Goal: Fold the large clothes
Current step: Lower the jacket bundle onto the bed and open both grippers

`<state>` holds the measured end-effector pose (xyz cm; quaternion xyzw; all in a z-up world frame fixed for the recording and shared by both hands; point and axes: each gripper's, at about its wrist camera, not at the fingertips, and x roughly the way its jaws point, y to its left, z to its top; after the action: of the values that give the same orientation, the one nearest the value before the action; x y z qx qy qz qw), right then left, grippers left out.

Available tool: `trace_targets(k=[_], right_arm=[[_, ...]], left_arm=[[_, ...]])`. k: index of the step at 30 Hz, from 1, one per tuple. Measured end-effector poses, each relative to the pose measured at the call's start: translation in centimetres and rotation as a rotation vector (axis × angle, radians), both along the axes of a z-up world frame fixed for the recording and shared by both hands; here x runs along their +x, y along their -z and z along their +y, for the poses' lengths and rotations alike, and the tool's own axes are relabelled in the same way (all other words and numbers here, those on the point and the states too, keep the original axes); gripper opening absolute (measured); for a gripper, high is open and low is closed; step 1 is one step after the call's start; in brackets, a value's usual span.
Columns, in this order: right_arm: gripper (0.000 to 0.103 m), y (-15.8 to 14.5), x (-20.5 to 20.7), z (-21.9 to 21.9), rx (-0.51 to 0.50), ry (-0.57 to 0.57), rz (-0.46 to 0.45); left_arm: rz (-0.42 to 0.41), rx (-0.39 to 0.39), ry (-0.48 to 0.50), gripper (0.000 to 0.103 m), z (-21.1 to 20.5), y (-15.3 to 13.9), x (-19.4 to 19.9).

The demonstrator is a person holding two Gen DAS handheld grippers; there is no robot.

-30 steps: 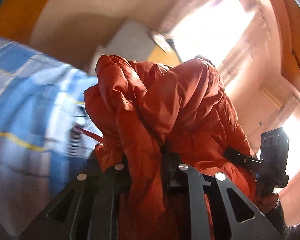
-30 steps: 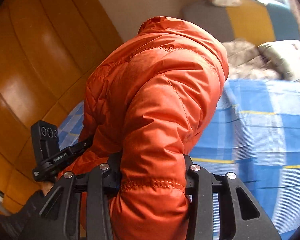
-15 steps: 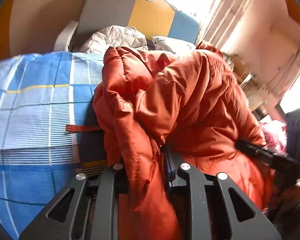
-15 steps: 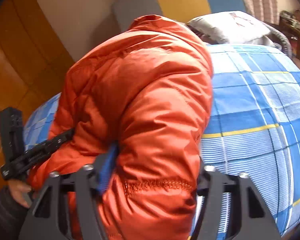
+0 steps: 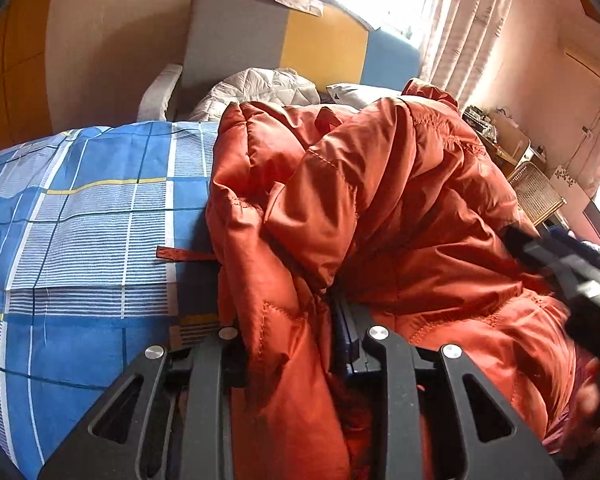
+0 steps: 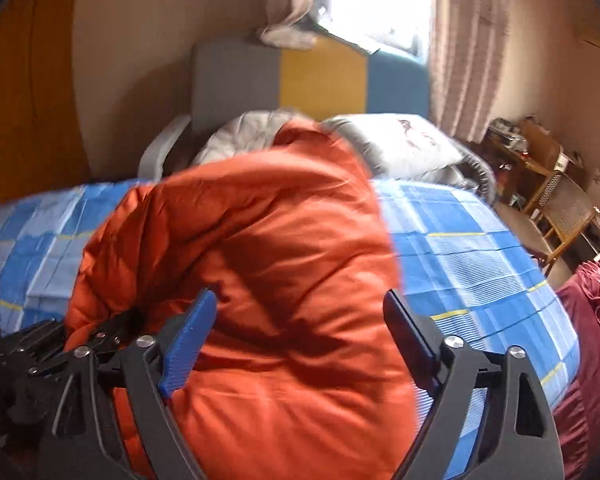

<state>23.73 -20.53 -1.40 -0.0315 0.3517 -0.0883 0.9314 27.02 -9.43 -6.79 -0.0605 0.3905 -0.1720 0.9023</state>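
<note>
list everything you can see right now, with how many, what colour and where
Puffer jacket: one, orange, bunched on the bed.
Bedsheet: one, blue plaid, under the jacket.
Headboard: one, grey, yellow and blue, by the wall.
Quilt: one, pale grey, at the bed's head.
Pillow: one, white, beside the quilt.
Curtains: pale pink, at the window.
Maroon fabric: right of the bed.
Left tongs: black, shut on the jacket.
Right tongs: black with blue pads, open.

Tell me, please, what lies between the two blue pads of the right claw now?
In the right wrist view, the orange puffy jacket bulges between the spread fingers of the right claw, over the blue checked bedsheet. The pads stand apart.
</note>
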Motion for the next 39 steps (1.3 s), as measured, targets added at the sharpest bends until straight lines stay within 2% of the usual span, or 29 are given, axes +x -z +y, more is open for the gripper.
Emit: trace_targets(k=[2, 6, 12, 14, 20, 26, 39], right_arm=[[0.081, 1.6, 0.2, 0.6, -0.046, 0.019, 0.045], [0.081, 3.8, 1.9, 0.5, -0.048, 0.040, 0.070], [0.082, 5.3, 3.7, 1.0, -0.068, 0.048, 0.080], [0.082, 5.2, 3.4, 1.4, -0.068, 0.049, 0.073], [0.081, 3.8, 1.1, 1.4, -0.033, 0.058, 0.032], [0.084, 2.2, -1.6, 1.7, -0.005, 0.056, 0.006], [0.084, 0.3, -6.5, 3.7, -0.025, 0.006, -0.030]], left_arm=[[0.000, 0.002, -0.008, 0.028, 0.0, 0.4, -0.1], [0.004, -0.005, -0.035, 0.031, -0.3, 1.3, 0.3], [-0.002, 0.003, -0.068, 0.033, -0.6, 2.3, 0.8], [-0.001, 0.003, -0.075, 0.035, -0.5, 2.2, 0.8], [-0.010, 0.014, -0.124, 0.049, -0.4, 0.9, -0.6], [-0.037, 0.021, -0.141, 0.054, 0.3, -0.7, -2.3], [-0.108, 0.038, -0.167, 0.068, 1.5, -3.6, -7.0]])
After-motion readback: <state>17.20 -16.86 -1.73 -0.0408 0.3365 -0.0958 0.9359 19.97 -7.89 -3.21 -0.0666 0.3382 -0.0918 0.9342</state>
